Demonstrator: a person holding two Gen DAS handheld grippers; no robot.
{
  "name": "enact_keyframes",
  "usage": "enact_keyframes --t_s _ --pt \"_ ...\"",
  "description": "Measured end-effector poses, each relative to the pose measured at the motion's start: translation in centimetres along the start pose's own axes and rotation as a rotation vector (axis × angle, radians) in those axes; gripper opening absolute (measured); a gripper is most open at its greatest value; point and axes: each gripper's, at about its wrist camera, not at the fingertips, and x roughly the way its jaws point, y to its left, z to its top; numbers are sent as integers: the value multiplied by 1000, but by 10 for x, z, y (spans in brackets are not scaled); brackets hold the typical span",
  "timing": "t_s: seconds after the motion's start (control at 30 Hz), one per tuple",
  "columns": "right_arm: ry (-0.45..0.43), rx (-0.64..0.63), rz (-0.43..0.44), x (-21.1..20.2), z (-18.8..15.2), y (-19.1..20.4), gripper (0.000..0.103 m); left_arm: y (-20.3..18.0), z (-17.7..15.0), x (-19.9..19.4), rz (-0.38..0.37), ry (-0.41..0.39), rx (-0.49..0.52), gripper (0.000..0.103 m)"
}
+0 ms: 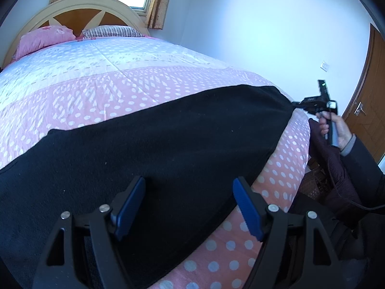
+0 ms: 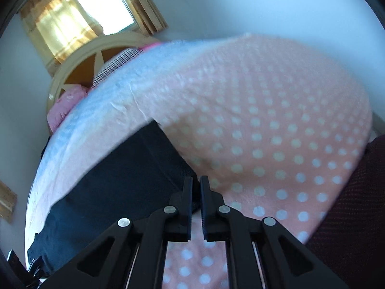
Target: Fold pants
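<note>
Black pants point(image 1: 168, 144) lie spread flat across the pink polka-dot quilt point(image 1: 96, 84), reaching close to the bed's near edge. My left gripper point(image 1: 189, 183) hovers open just above the pants' near edge, with nothing between its blue pads point(image 1: 130, 207). At the far right a hand point(image 1: 336, 127) holds my right gripper point(image 1: 297, 103), which pinches the pants' far corner. In the right wrist view my right gripper point(image 2: 196, 180) is shut on that dark corner, and the pants point(image 2: 120, 180) stretch away to the left over the quilt point(image 2: 264, 120).
A pink pillow point(image 1: 43, 38) and a striped pillow point(image 1: 113, 31) lean on the cream headboard point(image 1: 96, 2) under a curtained window. A wooden door point(image 1: 368, 91) stands at the right. A dark sleeve point(image 1: 365, 159) and a maroon garment point(image 2: 356, 204) sit by the bed's corner.
</note>
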Motion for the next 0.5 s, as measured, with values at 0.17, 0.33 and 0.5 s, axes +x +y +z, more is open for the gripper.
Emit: enact_keyframes --t_s 0.17,0.33,0.5 --pt "-125 -40 -114 -30 2 13 46 0 0 -2 -3 0 3 78" --pt "-164 -314 41 -61 -21 88 46 -4 0 1 -3 12 25 83" --pt "20 -538 226 -32 -72 158 46 -10 -2 1 20 20 58 83"
